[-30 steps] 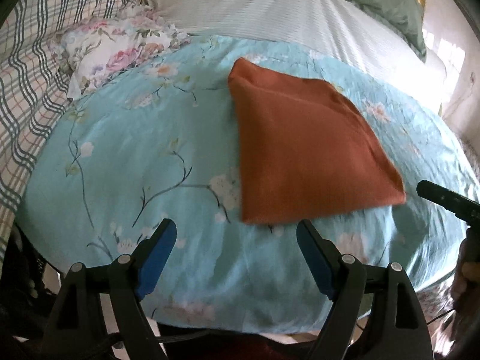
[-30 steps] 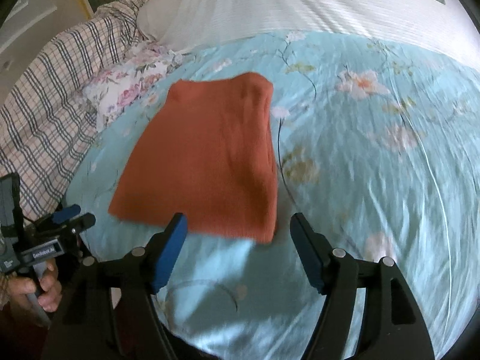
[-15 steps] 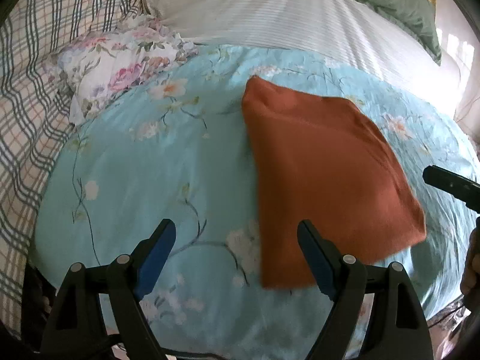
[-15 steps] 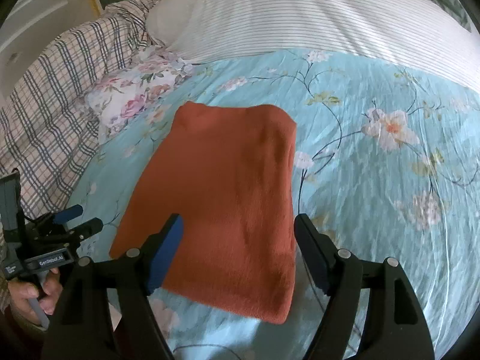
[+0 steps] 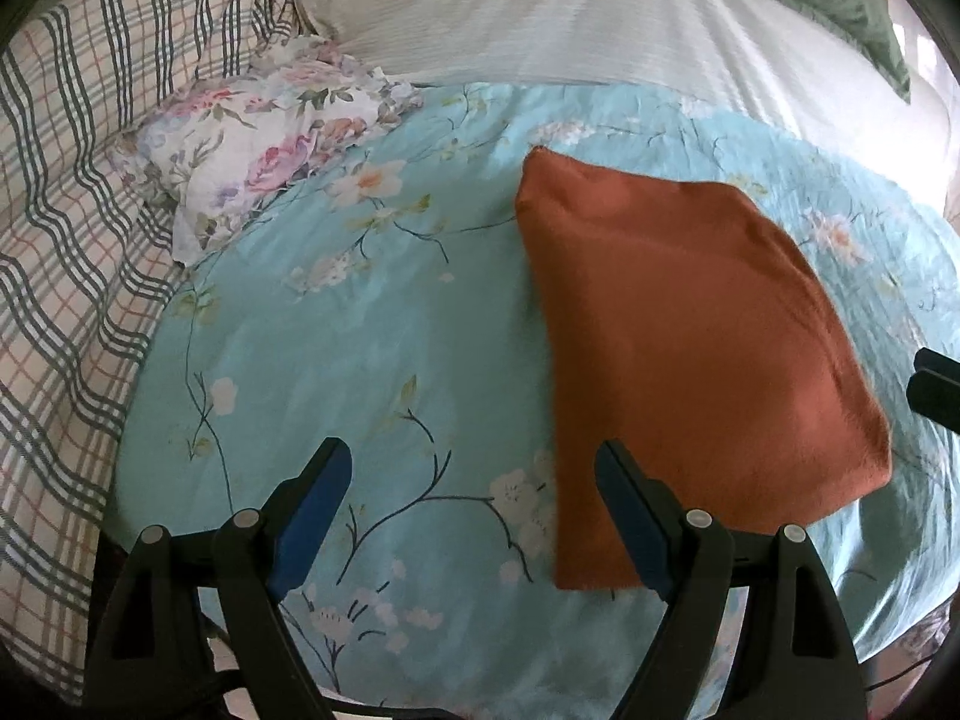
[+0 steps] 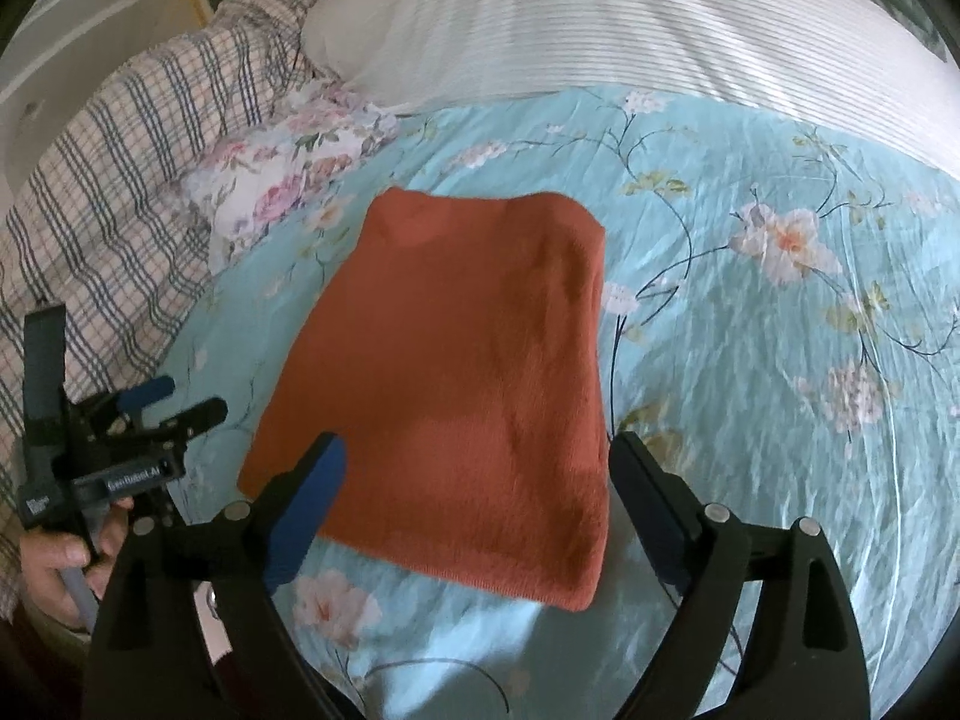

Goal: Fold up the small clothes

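Both grippers hang with jaws spread wide and empty above the bed as I steer them in: the left gripper [image 5: 474,504] and the right gripper [image 6: 480,480] have each closed in on the rust-orange garment [image 6: 462,384] since a second ago, when it lay farther ahead of the blue-padded fingers [image 5: 312,498]. The cloth is a soft, fuzzy knit, folded flat into a rough rectangle with one rounded edge. It rests on a smooth turquoise floral sheet [image 5: 336,324]. From the left wrist its near corner sits just behind the right-hand finger; from the right wrist it lies between the fingers. A plaid blanket [image 6: 132,144] bunches alongside.
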A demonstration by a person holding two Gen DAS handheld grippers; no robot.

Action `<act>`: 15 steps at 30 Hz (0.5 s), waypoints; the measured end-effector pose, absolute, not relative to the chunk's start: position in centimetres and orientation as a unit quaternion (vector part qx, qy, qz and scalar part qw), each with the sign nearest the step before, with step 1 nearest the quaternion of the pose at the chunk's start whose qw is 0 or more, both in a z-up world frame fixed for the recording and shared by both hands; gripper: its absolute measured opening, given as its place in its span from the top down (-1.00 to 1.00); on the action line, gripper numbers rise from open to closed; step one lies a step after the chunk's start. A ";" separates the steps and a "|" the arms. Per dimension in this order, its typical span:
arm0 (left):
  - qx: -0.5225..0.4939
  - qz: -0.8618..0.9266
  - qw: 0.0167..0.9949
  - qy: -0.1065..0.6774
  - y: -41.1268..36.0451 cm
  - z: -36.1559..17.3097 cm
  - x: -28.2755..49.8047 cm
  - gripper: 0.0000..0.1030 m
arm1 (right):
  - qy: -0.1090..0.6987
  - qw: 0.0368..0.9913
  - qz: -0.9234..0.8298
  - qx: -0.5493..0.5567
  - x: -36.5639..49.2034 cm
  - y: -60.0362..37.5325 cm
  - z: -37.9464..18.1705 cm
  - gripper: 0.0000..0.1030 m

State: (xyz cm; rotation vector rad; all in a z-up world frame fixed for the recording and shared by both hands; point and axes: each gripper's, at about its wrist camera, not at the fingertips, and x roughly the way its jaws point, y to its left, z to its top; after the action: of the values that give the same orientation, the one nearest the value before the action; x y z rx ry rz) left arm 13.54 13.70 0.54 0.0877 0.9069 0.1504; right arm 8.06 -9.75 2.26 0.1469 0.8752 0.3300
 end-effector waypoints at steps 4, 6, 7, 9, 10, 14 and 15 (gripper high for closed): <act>0.047 0.069 0.893 0.443 13.4 0.6 13.0 -0.63 | 0.426 0.888 0.164 0.059 7.3 -9.5 2.0 -0.85; 0.053 0.070 0.893 0.442 13.1 0.6 12.8 -0.63 | 0.426 0.888 0.164 0.053 6.9 -9.4 2.0 -0.87; 0.057 0.067 0.893 0.441 13.0 0.5 12.7 -0.63 | 0.427 0.888 0.165 0.052 6.8 -9.4 1.9 -0.87; 0.064 0.066 0.893 0.440 12.7 0.5 12.5 -0.63 | 0.430 0.886 0.167 0.050 6.5 -9.4 1.8 -0.88; 0.068 0.065 0.893 0.440 12.5 0.4 12.4 -0.63 | 0.431 0.886 0.167 0.049 6.4 -9.3 1.8 -0.88; 0.081 0.066 0.892 0.439 12.2 0.3 12.1 -0.63 | 0.433 0.885 0.167 0.038 5.9 -9.0 1.6 -0.90; 0.084 0.066 0.893 0.438 12.2 0.3 12.1 -0.63 | 0.434 0.885 0.166 0.035 5.7 -8.9 1.5 -0.90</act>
State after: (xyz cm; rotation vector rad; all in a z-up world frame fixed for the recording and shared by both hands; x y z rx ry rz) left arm 12.12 12.25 0.27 0.1737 0.9088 0.1373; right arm 5.75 -8.90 1.51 0.0727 0.9030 0.3453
